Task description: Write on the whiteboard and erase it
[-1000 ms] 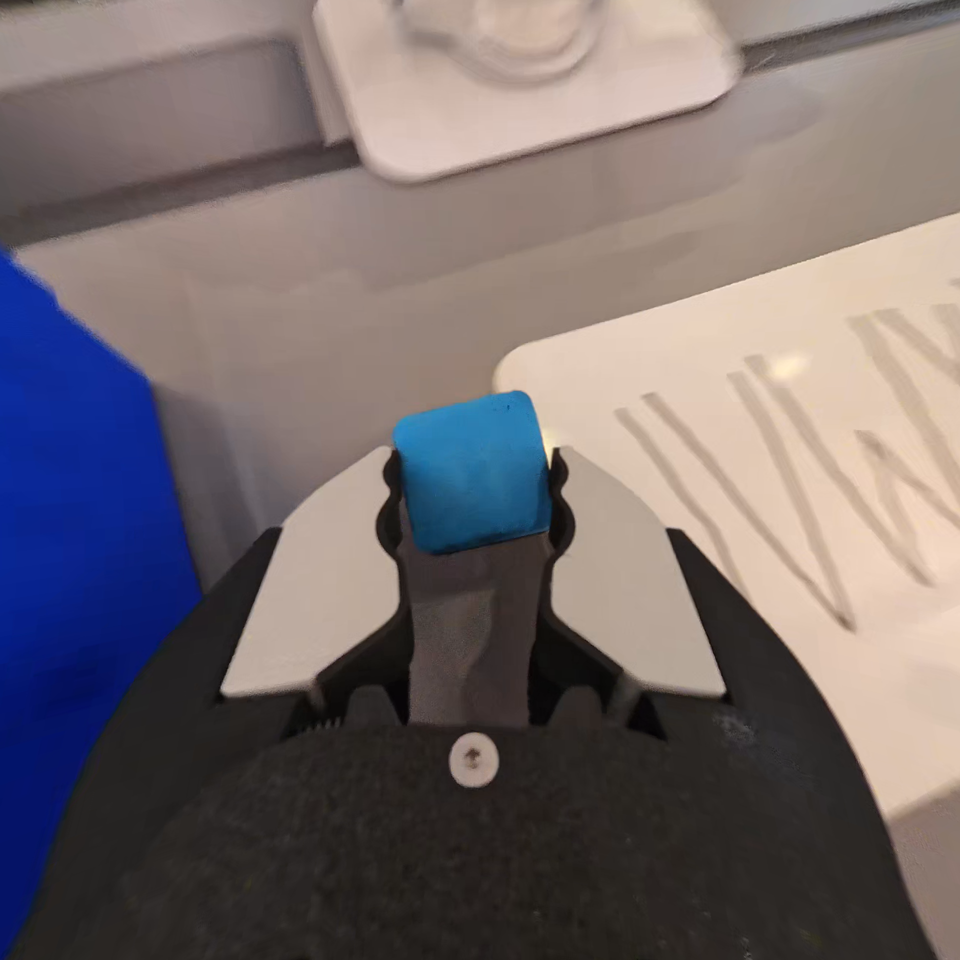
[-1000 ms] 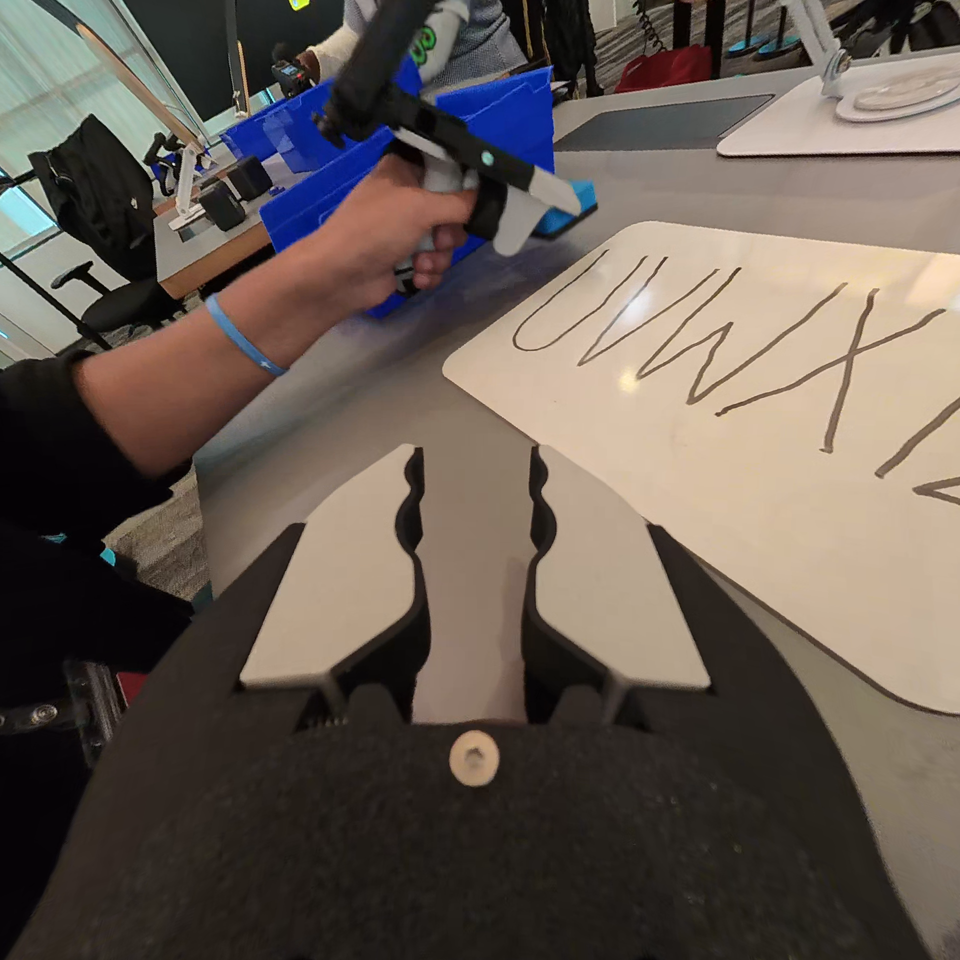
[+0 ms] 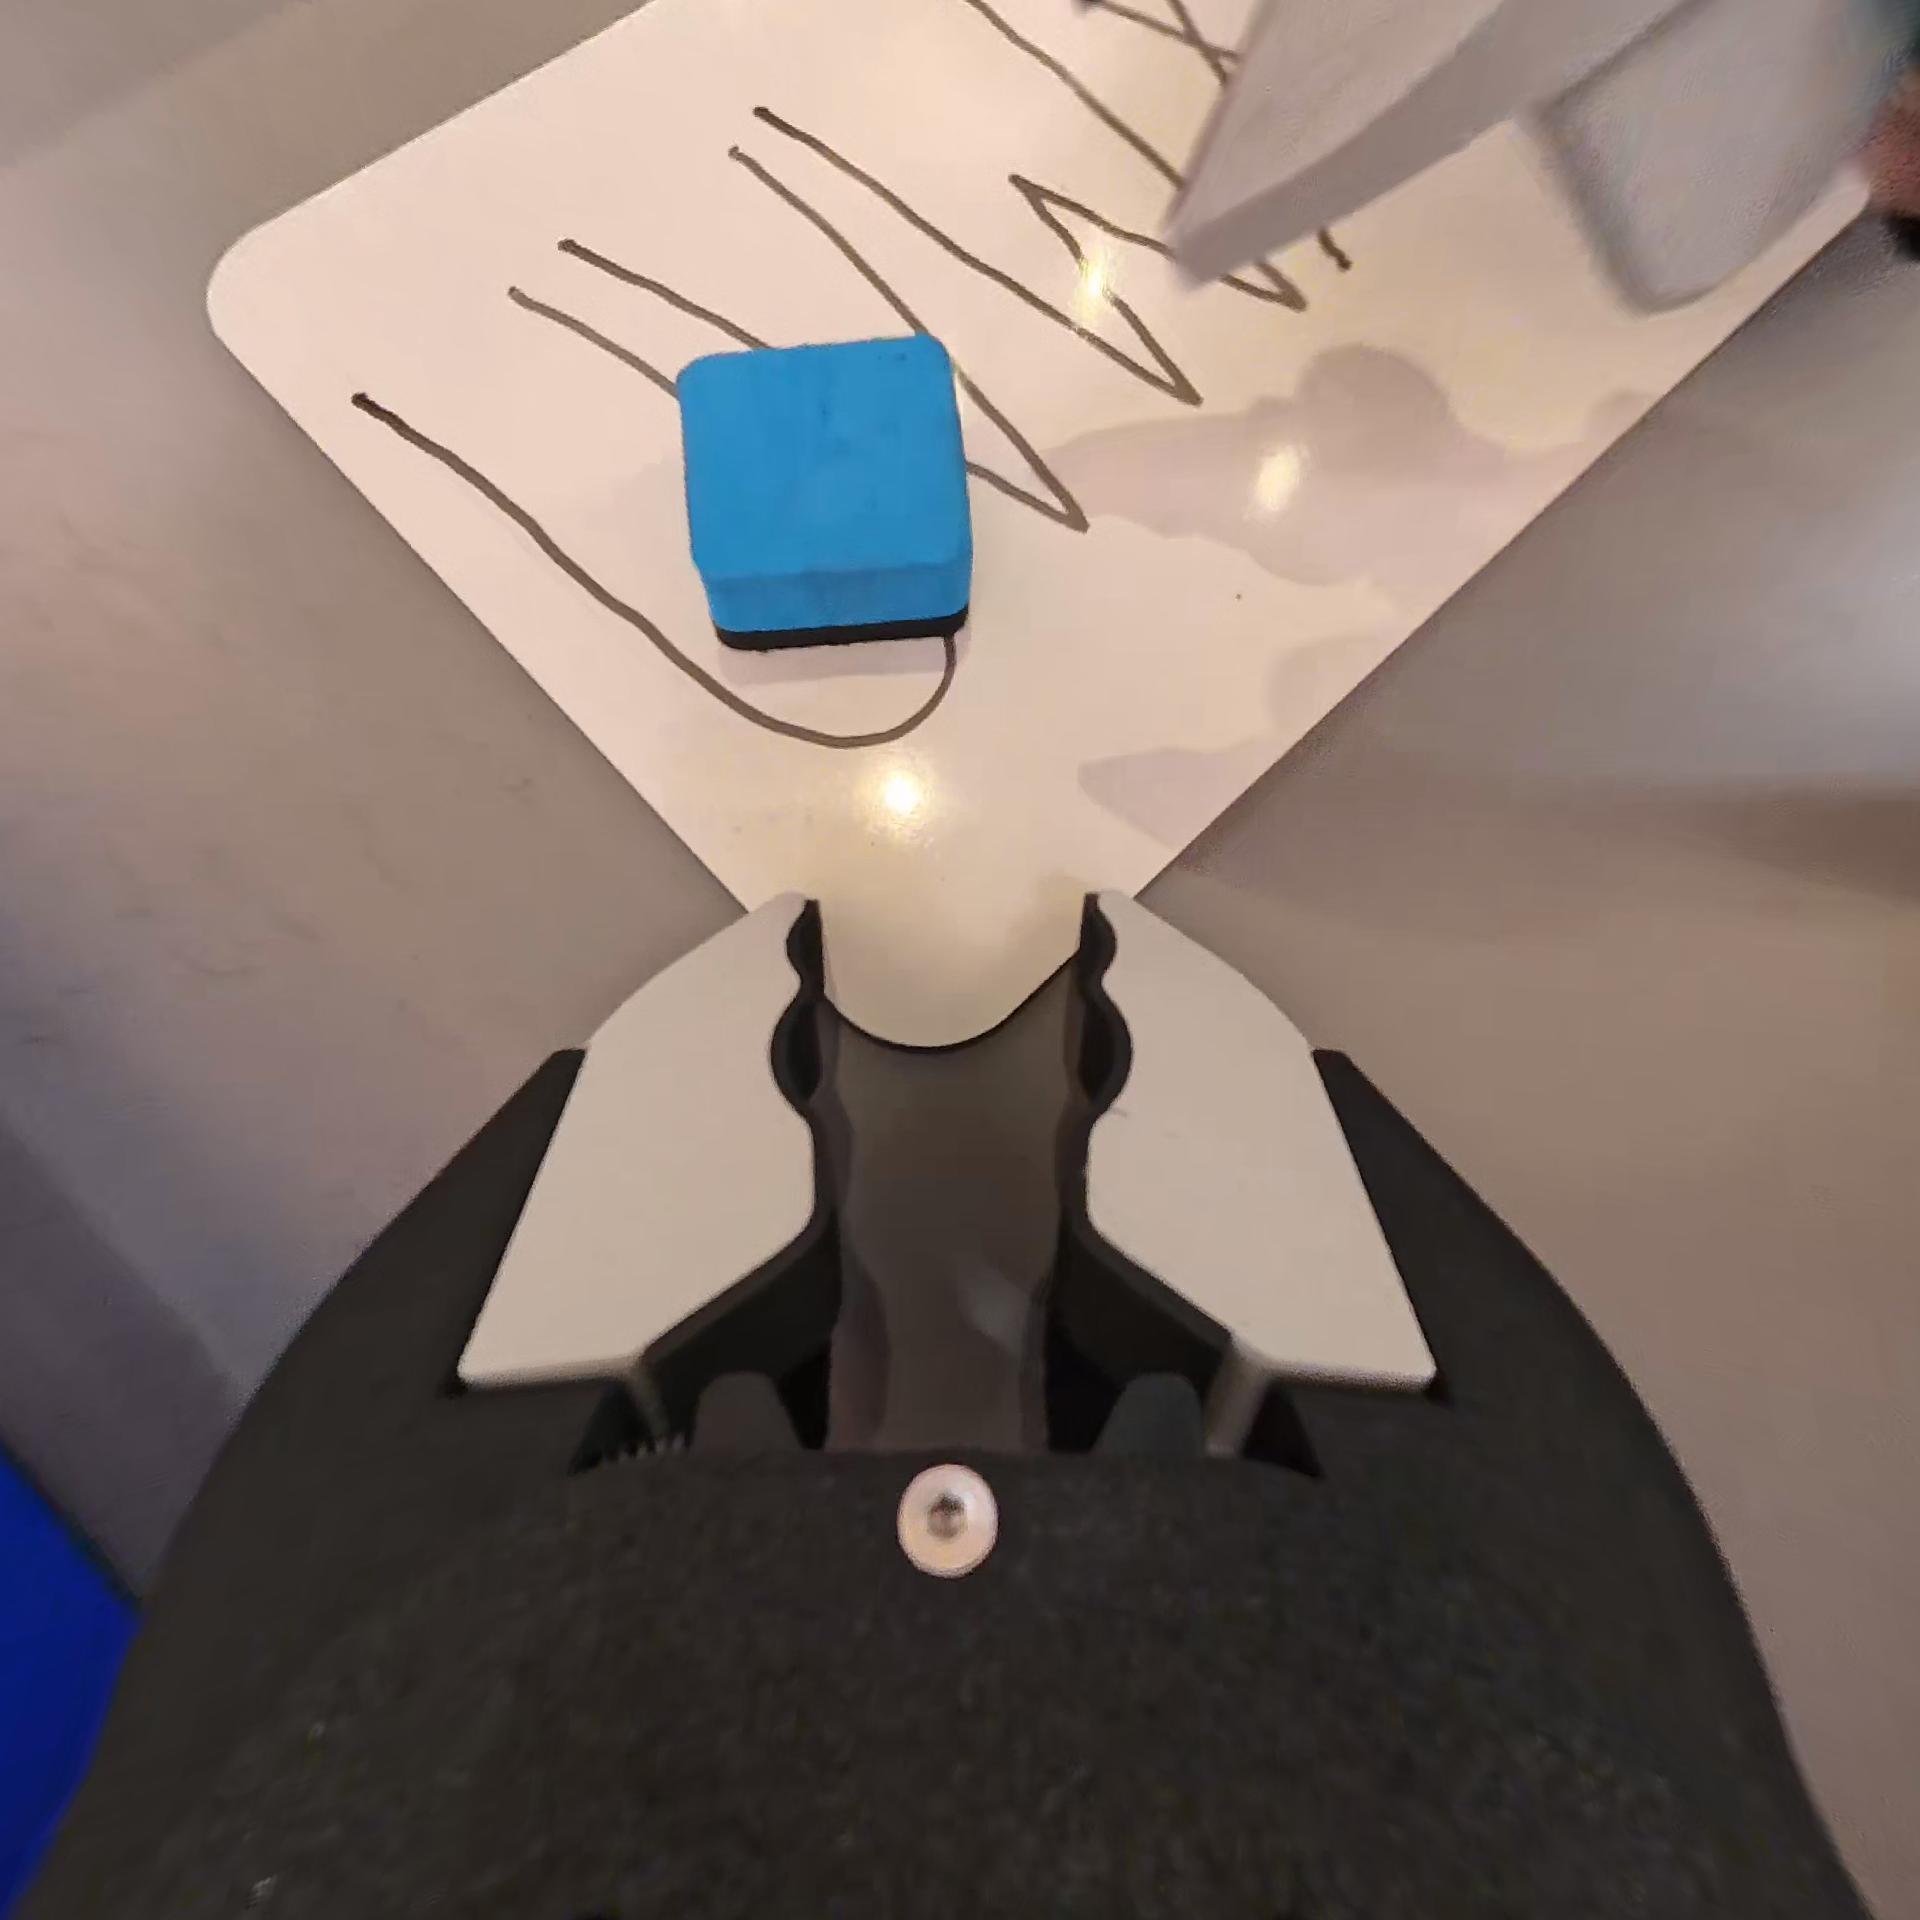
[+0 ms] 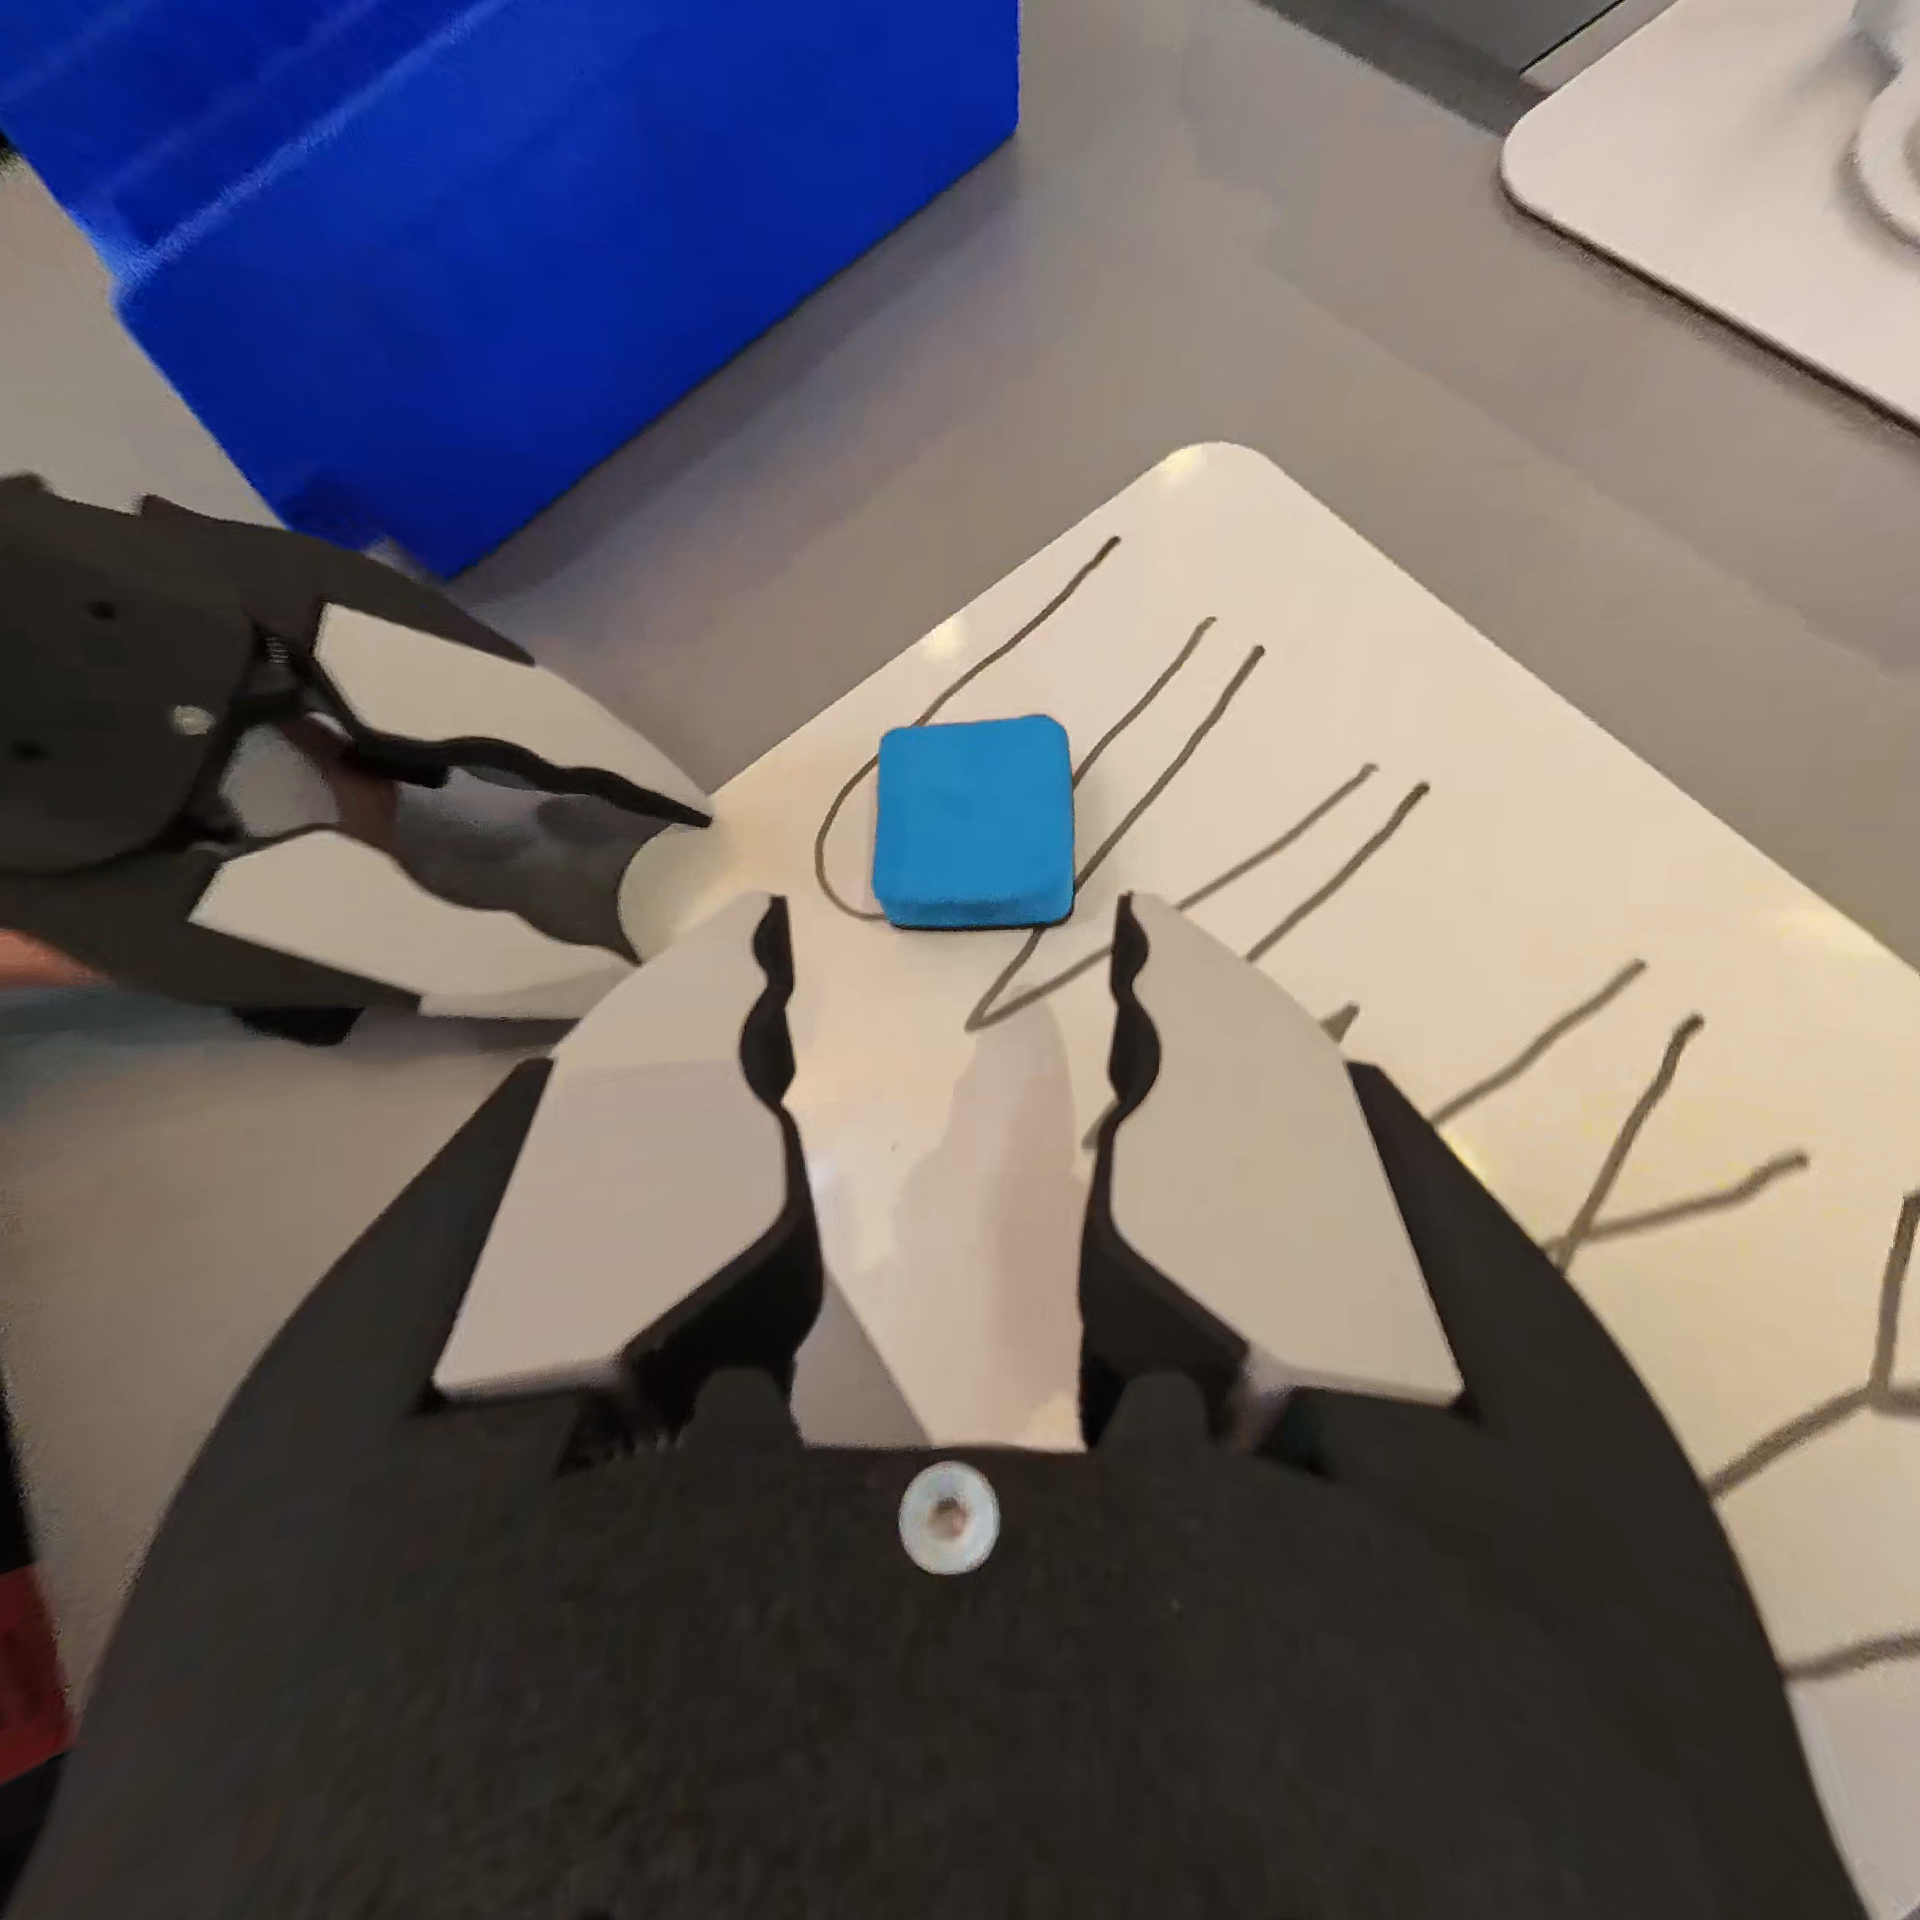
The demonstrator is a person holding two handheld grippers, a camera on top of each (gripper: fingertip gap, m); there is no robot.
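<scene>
Now blue eraser (image 3: 826, 483) flat on the whiteboard (image 3: 1195, 665) near its left corner, covering dark pen strokes, left tool (image 3: 945, 914) empty with fingers parted, just short of the near corner, right tool (image 4: 945, 909) wide and empty beside the eraser, grey surface (image 3: 260, 831), blue bin (image 4: 520, 239) far left.

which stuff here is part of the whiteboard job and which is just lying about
In the job:
whiteboard with marker strokes
blue eraser resting on it
left claw, open
right claw, open

Lying about:
blue bin
white pad at the far corner
</scene>
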